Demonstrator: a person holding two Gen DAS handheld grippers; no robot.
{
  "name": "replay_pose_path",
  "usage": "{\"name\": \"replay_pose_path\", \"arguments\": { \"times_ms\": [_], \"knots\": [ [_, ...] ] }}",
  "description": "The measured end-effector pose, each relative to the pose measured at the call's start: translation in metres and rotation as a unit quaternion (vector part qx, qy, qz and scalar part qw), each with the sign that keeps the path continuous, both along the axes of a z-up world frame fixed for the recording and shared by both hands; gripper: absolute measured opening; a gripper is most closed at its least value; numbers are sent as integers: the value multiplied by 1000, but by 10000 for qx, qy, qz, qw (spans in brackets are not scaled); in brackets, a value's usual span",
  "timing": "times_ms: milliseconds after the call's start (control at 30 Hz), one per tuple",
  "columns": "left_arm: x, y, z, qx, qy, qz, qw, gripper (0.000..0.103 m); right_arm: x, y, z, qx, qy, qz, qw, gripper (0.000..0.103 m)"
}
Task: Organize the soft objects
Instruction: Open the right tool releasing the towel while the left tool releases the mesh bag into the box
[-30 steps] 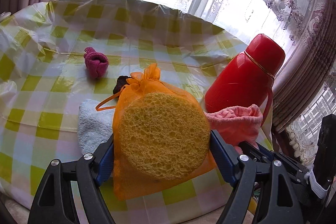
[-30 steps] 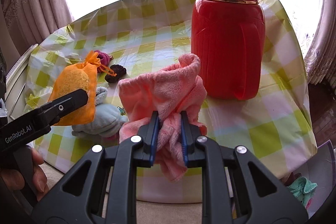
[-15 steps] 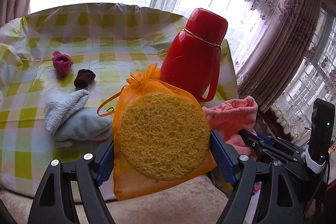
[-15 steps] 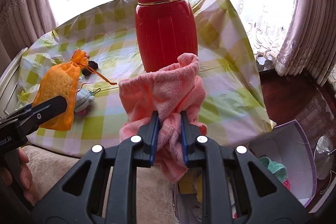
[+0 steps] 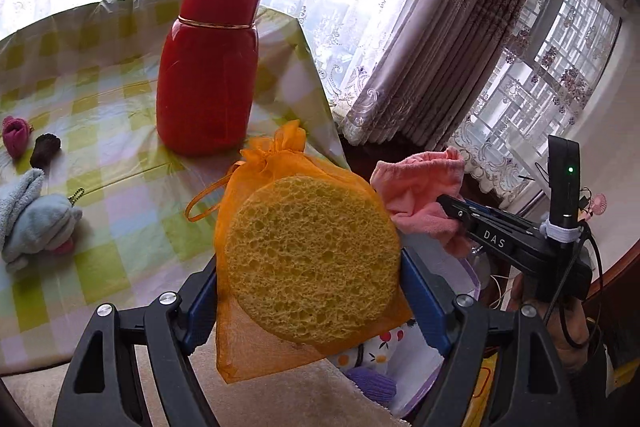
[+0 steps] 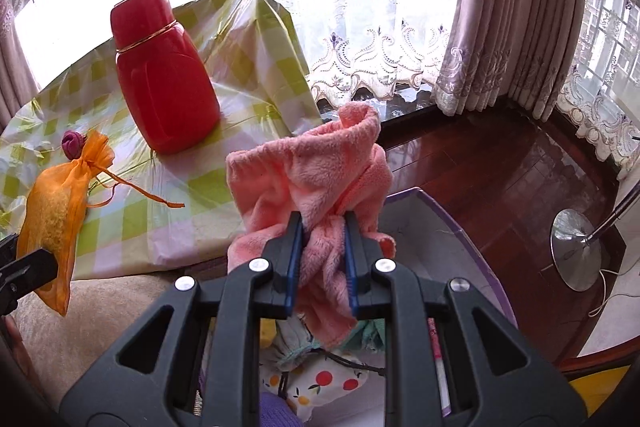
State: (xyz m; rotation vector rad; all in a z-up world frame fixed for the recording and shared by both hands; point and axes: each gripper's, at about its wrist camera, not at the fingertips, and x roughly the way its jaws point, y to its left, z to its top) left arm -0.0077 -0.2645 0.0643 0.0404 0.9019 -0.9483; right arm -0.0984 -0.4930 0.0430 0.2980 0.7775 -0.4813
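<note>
The left hand-held gripper [image 5: 310,291] has its jaws spread wide and pressed on the 2 sides of an orange mesh pouch [image 5: 288,227] holding a round yellow sponge [image 5: 312,259]. The pouch stands upright between the blue pads, long axis running up from the jaws, gathered neck and drawstring loop at the top; the sponge's pitted flat face is turned toward the camera. The pouch's lower corner hangs below the pads.

The right hand-held gripper [image 6: 320,263] is closed tight on a pink fleece towel [image 6: 308,179]. The bunched cloth rises above the pads with a rolled fold at its top, and a tail droops beneath them. Both loads hang in the air off the table edge, above a purple-rimmed box [image 6: 452,227] on the floor. The grippers and the towel hide most of its contents; a fruit-print fabric [image 6: 320,383] and something teal show, the rest hard to make out.

Farther back, on the table [image 5: 120,187] with its green checked cover, lie a pale blue plush toy [image 5: 36,223], cut off at the frame edge, a small dark item [image 5: 45,149] and a magenta rolled item [image 5: 15,135]. A red thermos [image 5: 208,67] stands upright near the table's corner, and behind it are lace curtains [image 6: 516,7].
</note>
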Motion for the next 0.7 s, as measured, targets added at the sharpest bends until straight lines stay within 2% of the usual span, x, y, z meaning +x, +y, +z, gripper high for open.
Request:
{"name": "replay_pose_path", "arguments": {
  "times_ms": [100, 200, 267, 300, 333, 367, 567, 700],
  "knots": [
    [-16, -17, -3, -25, 188, -442, 9988, 82, -13, -16, 0, 33, 12, -223, 9997, 22],
    [-25, -34, -9, -92, 597, -1008, 9931, 83, -24, -28, 1, 46, -8, -461, 9989, 29],
    [-31, -42, -12, 35, 597, -1129, 9918, 84, -31, -34, 1, 51, -24, -571, 9984, 43],
    [-32, -44, -12, 105, 554, -1151, 9918, 84, -34, -37, 2, 32, -54, -613, 9981, 55],
    [-33, -45, -13, 143, 545, -1157, 9917, 84, -36, -39, 4, 2, -72, -660, 9978, 64],
    [-33, -45, -14, 146, 555, -1148, 9917, 84, -38, -41, 5, -17, -92, -685, 9976, 66],
    [-19, -33, -12, 162, 397, -673, 9968, 85, -35, -42, 5, 56, -131, -647, 9978, 70],
    [-12, -19, -9, 220, 156, -378, 9989, 85, -28, -28, 8, -26, -135, -471, 9988, 78]
  ]
}}
